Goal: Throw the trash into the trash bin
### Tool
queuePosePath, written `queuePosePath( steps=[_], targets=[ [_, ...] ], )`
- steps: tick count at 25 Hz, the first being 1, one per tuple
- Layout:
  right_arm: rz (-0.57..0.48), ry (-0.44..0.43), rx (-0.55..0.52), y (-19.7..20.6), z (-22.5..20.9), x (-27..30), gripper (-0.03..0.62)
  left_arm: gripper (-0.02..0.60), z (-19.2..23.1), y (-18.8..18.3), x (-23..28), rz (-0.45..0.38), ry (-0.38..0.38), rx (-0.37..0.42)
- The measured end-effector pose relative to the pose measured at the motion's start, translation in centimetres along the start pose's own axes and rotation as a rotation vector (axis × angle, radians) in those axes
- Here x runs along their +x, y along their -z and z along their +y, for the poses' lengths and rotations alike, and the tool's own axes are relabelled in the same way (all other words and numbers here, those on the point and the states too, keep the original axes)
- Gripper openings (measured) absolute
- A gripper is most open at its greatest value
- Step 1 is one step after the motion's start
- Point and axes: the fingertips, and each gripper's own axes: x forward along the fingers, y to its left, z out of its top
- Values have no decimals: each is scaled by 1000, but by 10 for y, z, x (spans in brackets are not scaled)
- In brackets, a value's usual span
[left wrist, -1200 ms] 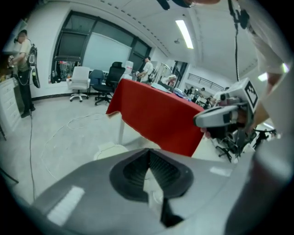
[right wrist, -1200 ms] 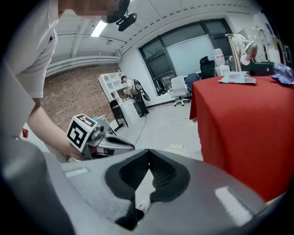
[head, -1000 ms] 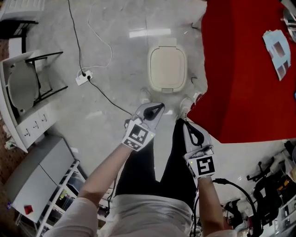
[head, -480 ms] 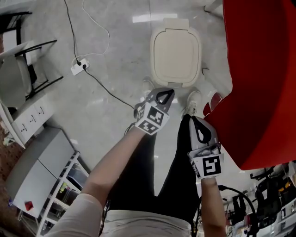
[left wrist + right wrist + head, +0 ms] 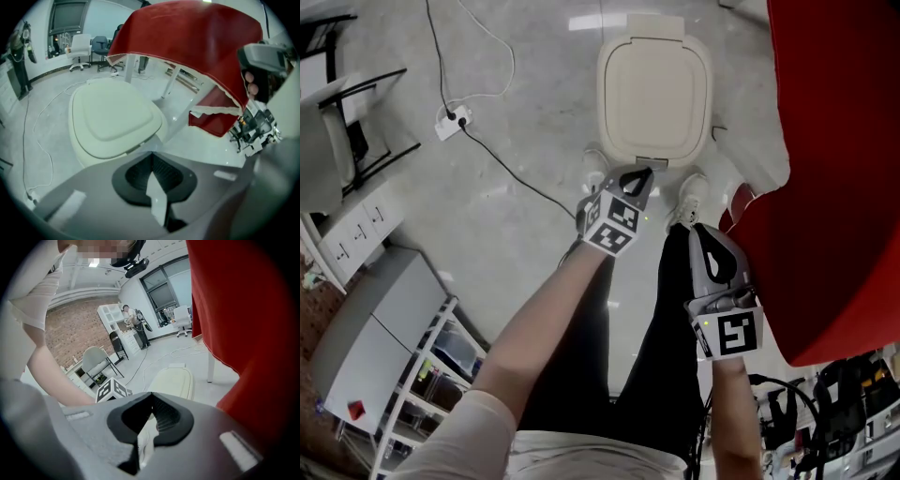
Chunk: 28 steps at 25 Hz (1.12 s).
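The cream trash bin (image 5: 654,89) stands on the floor with its lid down; it also shows in the left gripper view (image 5: 112,119) and the right gripper view (image 5: 173,380). My left gripper (image 5: 643,172) hangs at the bin's near edge, jaws together (image 5: 151,153). My right gripper (image 5: 694,228) is lower and to the right, beside the red cloth, jaws also together (image 5: 151,393). A pale sliver shows in the slit behind each pair of tips. I cannot tell whether it is something held or the floor beyond. No trash is plainly visible.
A red tablecloth (image 5: 834,141) hangs over the table at the right, close to the bin. The person's white shoes (image 5: 692,195) stand just before the bin. A power strip (image 5: 450,120) with its cable lies on the floor at the left, near a chair (image 5: 337,141) and a shelf unit (image 5: 384,328).
Both grippers have come down toward the floor. The left one moved forward to the bin's near edge. The bin now looks larger and closer in the head view.
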Motion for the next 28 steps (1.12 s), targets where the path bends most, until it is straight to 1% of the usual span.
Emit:
queuePosePath(
  steps=[3, 8, 14, 18, 23, 28],
  targets=[
    [3, -3, 2, 4, -2, 1, 0, 3, 2, 0, 1, 4, 4, -31],
    [7, -1, 10, 8, -2, -1, 0, 3, 1, -1, 1, 11, -27, -34],
    [12, -9, 2, 7, 3, -5, 0, 3, 0, -3, 0, -16, -18, -116],
    [20, -18, -20, 0, 13, -7, 0, 3, -1, -15, -15, -27, -7, -88],
    [20, -17, -15, -23, 31, -18, 0, 3, -12, -39, -52, -60, 8, -58],
    [-34, -3, -5, -51, 44, -35, 0, 3, -25, -64, -95, -115, 11, -44]
  ],
)
